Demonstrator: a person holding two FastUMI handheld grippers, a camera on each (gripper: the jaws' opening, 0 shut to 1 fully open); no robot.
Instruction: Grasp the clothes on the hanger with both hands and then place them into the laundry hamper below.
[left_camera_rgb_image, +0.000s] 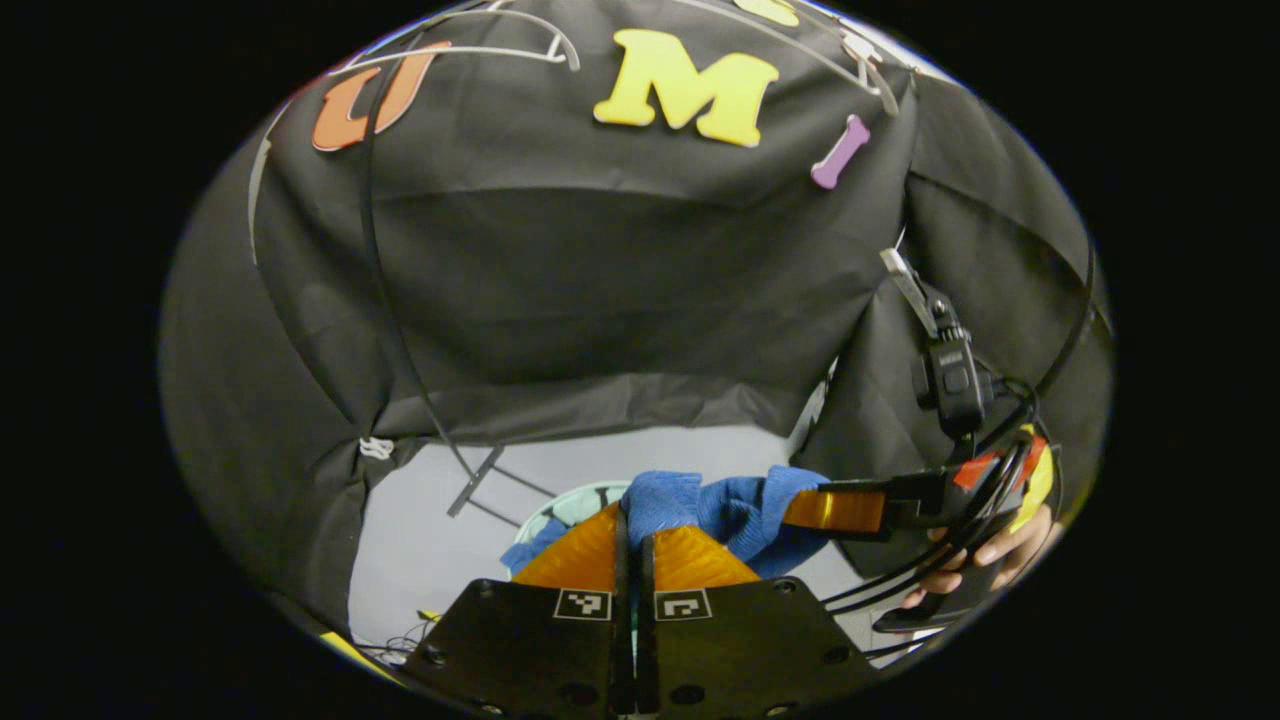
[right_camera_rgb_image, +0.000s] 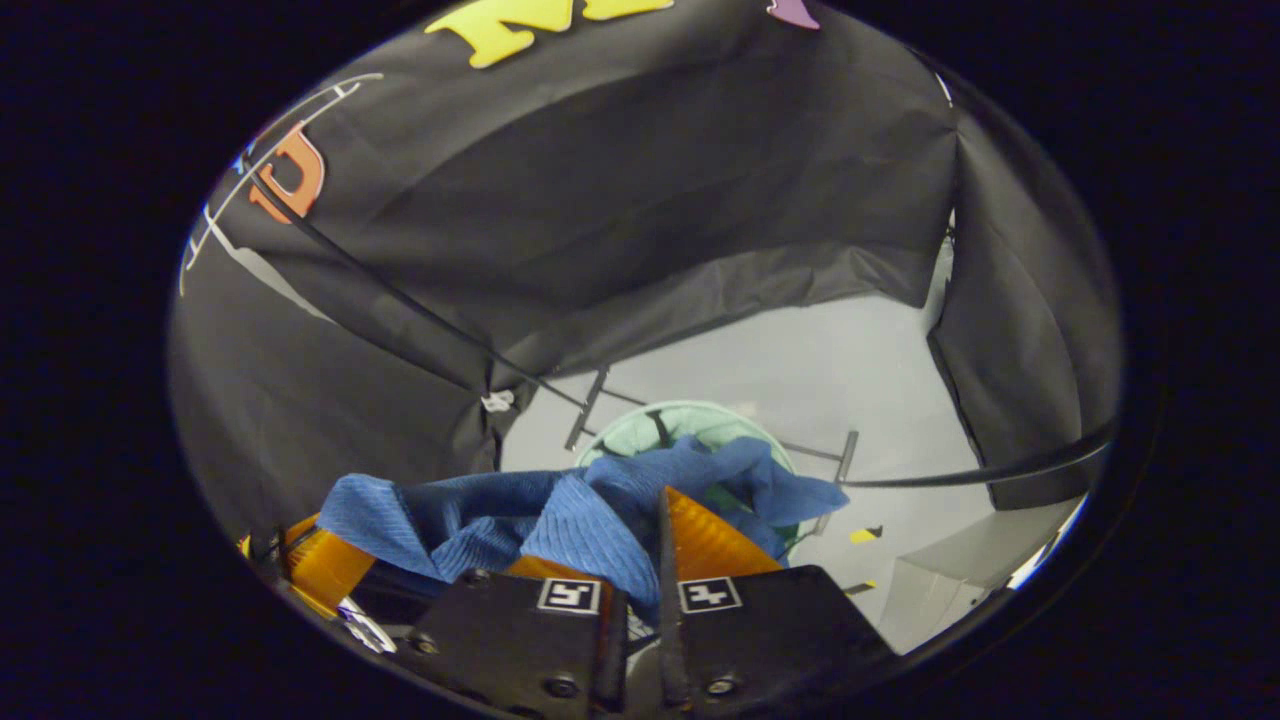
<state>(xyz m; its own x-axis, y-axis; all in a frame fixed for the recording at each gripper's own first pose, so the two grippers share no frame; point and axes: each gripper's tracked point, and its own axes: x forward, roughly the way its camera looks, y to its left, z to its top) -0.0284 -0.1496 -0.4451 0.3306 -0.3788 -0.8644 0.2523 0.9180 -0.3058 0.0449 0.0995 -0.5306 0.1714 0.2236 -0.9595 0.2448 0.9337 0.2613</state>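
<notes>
With both the left tongs (left_camera_rgb_image: 632, 545) and right tongs (right_camera_rgb_image: 640, 540) pinched on the blue garment (right_camera_rgb_image: 560, 510), stretched roughly lengthwise between them above the green hamper (right_camera_rgb_image: 690, 425), the carry seems nearly done; next comes lowering and letting go inside.

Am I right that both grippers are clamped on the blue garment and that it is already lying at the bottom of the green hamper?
Not quite. Both grippers are clamped on the blue garment, but it is not lying in the green hamper: the right gripper view shows it held up by the right gripper and left gripper, with the hamper beyond it.
</notes>
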